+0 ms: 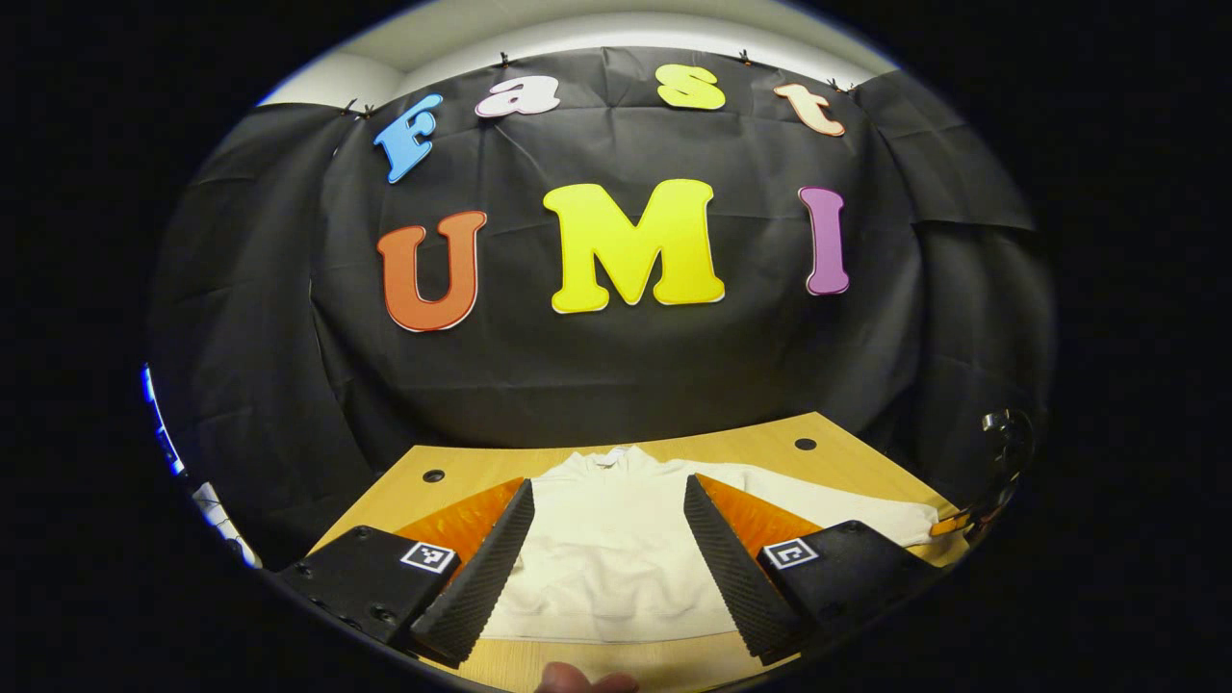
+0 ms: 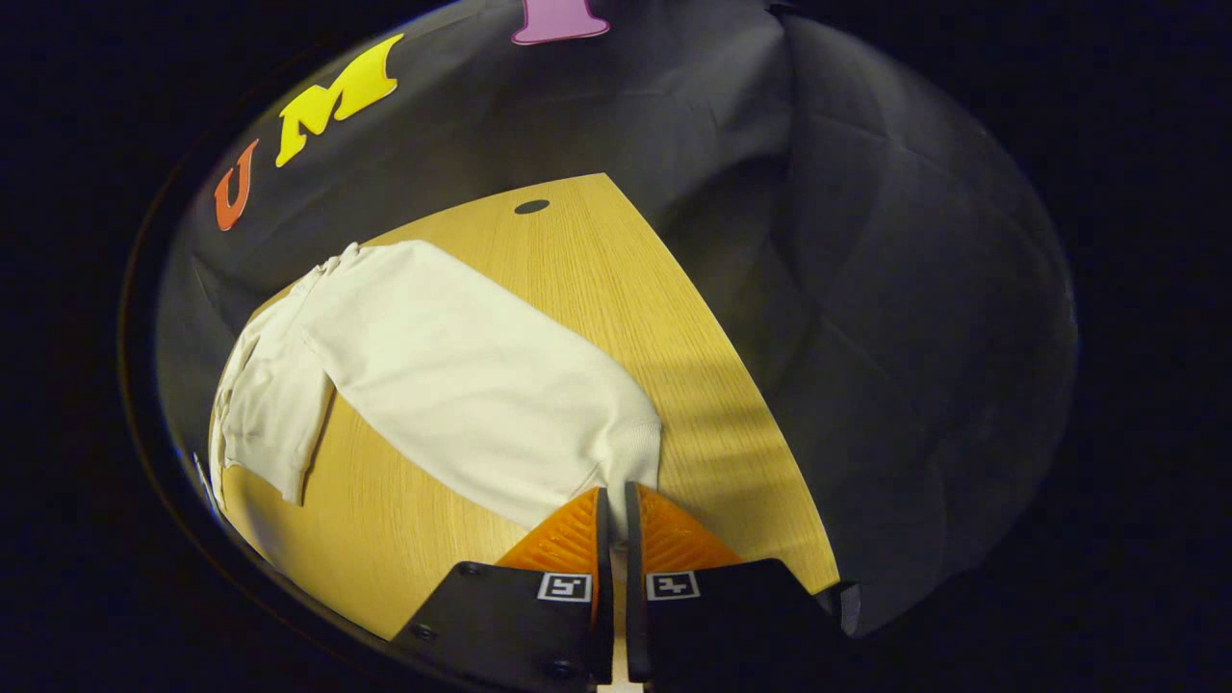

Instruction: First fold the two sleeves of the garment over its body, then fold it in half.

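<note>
At lower centre of the right gripper view, your right gripper (image 2: 612,500) is clamped on the sleeve cuff (image 2: 630,452) of the cream garment (image 2: 452,375) spread on the wooden table (image 2: 674,318). Your left gripper (image 1: 608,539) hovers, fingers spread wide, framing the garment body (image 1: 606,558).

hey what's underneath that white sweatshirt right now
The white sweatshirt lies flat on a wooden table, which shows all round it. Anything beneath the cloth is covered. The right gripper is shut on the sleeve cuff.
</note>
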`<action>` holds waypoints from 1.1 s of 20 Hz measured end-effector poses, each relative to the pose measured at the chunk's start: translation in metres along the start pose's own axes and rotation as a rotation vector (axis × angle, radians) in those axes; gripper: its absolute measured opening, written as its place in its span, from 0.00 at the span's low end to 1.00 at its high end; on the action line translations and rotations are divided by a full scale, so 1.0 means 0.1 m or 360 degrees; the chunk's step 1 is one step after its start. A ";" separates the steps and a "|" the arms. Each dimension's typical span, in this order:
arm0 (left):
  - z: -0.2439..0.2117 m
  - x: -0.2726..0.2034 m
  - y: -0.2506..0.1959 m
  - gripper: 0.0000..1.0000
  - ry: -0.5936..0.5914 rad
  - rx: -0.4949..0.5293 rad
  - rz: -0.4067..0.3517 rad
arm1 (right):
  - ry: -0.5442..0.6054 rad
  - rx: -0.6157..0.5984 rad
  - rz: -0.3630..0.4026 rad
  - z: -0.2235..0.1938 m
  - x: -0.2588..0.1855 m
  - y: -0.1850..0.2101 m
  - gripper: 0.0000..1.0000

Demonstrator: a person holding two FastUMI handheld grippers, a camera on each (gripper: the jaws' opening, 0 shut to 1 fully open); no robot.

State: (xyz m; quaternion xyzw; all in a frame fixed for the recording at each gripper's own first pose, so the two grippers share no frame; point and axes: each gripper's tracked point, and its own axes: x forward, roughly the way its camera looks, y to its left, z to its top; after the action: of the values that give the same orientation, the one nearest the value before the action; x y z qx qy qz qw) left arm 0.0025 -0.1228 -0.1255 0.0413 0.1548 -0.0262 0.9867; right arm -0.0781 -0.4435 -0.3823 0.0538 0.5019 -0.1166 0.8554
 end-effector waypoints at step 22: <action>-0.07 0.24 1.41 1.00 -0.0099 -0.0160 0.0111 | -0.0819 -0.0554 0.0413 2.63 -1.87 3.10 0.05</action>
State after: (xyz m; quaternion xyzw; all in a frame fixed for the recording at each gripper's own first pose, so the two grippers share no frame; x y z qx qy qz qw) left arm 0.0326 0.0176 -0.1289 -0.0039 0.1237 0.0147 0.9922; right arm 0.1353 -0.1720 -0.0977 -0.0607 0.2708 0.0708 0.9581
